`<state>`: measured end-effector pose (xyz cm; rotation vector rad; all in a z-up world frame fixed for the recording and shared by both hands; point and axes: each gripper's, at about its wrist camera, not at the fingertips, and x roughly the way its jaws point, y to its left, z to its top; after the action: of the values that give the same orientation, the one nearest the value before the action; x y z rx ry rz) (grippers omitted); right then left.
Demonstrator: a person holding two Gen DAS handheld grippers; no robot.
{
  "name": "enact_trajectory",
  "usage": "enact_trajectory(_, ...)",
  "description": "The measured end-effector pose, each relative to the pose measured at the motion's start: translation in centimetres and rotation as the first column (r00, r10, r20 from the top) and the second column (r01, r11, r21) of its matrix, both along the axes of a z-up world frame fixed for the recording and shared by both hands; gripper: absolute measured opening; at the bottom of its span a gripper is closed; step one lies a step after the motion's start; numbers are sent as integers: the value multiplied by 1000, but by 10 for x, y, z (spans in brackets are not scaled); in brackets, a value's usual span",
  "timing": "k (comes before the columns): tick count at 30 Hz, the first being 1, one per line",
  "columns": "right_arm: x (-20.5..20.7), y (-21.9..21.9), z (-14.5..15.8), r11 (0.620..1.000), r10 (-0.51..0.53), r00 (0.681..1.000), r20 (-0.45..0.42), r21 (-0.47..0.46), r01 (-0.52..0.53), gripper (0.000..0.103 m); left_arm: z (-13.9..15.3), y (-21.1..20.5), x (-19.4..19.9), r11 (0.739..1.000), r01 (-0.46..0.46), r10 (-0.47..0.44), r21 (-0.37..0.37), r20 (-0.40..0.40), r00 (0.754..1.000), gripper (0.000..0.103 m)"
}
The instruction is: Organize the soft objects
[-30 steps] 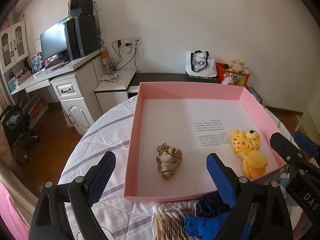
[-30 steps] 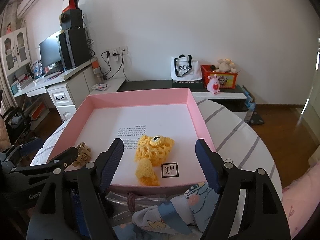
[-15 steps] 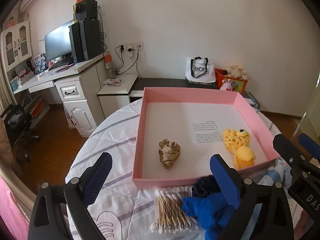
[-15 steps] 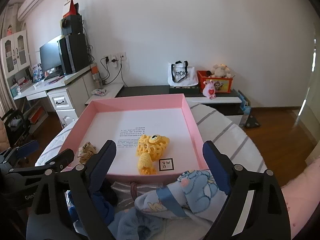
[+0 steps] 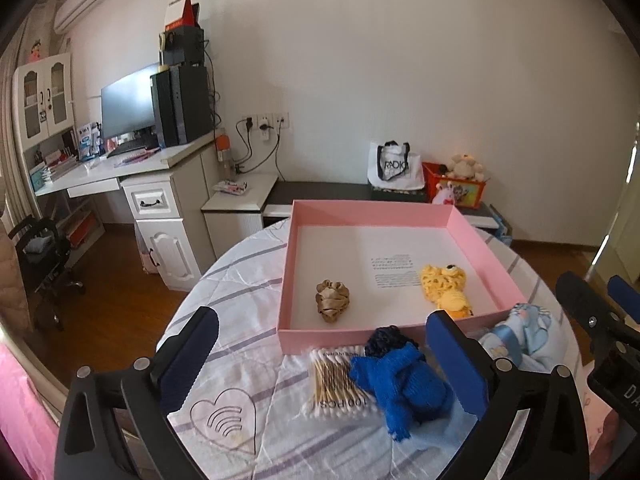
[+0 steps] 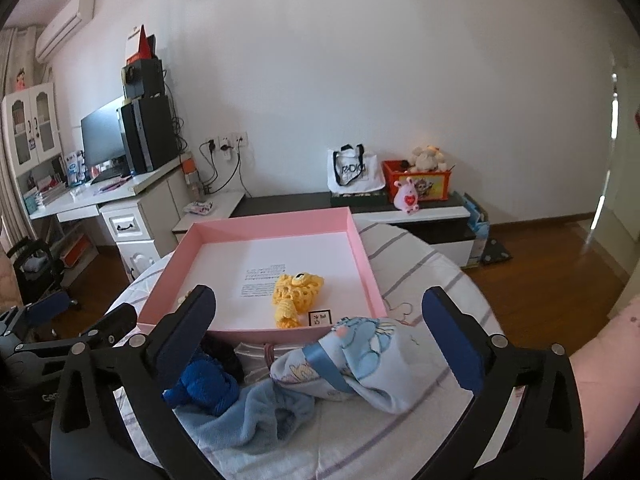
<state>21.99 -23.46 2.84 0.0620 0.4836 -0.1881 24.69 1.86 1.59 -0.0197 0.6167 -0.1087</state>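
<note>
A: Where do we stand? We see two things inside the pink box (image 5: 404, 210) already: a tan satin scrunchie (image 5: 333, 301) near its front-left corner and a yellow crochet toy (image 5: 445, 285) near its front-right corner.

B: So we judge the job partly done. The rest lies on the surface (image 5: 240, 280) just in front of the box's near wall: a blue knit piece (image 5: 400, 380), a dark scrunchie (image 5: 385, 338) touching it, a pale fleece cloth (image 6: 256, 412) under the knit, and a printed cloth (image 6: 360, 360) tied with a blue ribbon.

A: And the cotton buds (image 5: 334, 384)?

B: A flat clear packet of stiff sticks beside the knit; hardly soft, so we doubt it goes in.

A: Our grippers?

B: The left gripper (image 5: 320, 352) is spread wide and holds nothing, above the buds and the knit. The right gripper (image 6: 320, 332) is equally wide and empty, above the printed cloth.

A: Textures?

B: Ribbed, stretchy yarn on the knit; lacy openwork on the toy; glossy gathered folds on the tan scrunchie; plush nap on the fleece. The box is stiff card, white inside with small print.
</note>
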Motion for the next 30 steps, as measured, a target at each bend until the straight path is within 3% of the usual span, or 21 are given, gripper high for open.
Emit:
enact_trajectory(17,-80,11,44,999,16,989,147,-50,-9,103,48,1,-98,1000,-1,2,-10,140,990,103)
enact_trajectory(30,-136,30,76,993,51,958,281,-114,-20,103,69,8,-160,999,11,-2,-32,257,966,103)
